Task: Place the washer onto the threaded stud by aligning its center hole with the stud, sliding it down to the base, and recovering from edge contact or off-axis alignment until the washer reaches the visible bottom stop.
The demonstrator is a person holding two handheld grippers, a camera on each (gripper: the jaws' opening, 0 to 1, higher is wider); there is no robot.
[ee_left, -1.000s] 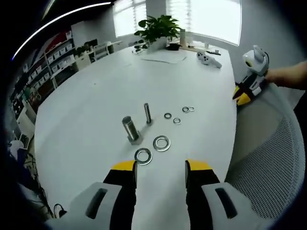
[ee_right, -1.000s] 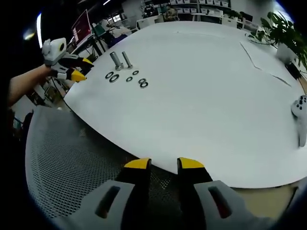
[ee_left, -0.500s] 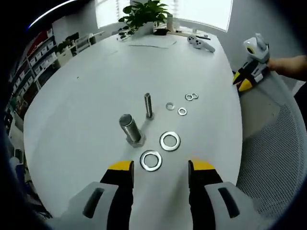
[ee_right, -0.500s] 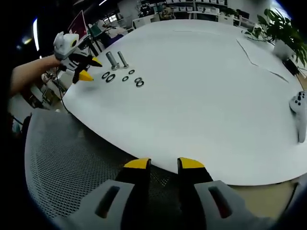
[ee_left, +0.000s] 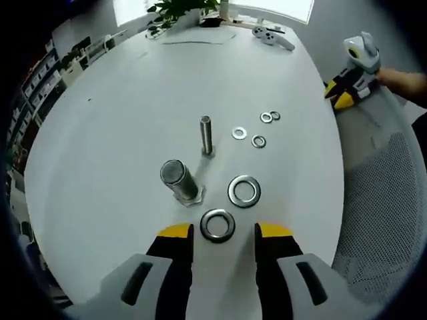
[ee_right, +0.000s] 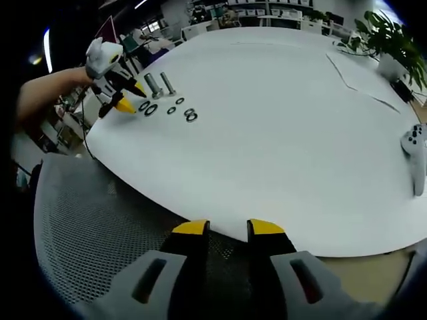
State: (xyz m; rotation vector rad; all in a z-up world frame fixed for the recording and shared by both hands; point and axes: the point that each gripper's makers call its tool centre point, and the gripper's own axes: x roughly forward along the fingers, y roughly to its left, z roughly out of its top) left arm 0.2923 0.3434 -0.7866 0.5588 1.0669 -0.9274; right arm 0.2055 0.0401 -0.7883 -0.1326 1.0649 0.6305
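left gripper (ee_left: pixel 223 233): jaws apart around washer (ee_left: pixel 218 225) | right gripper (ee_right: pixel 229 230): slightly apart, empty

text: none legible | labels: none (shelf items too blurred to read)
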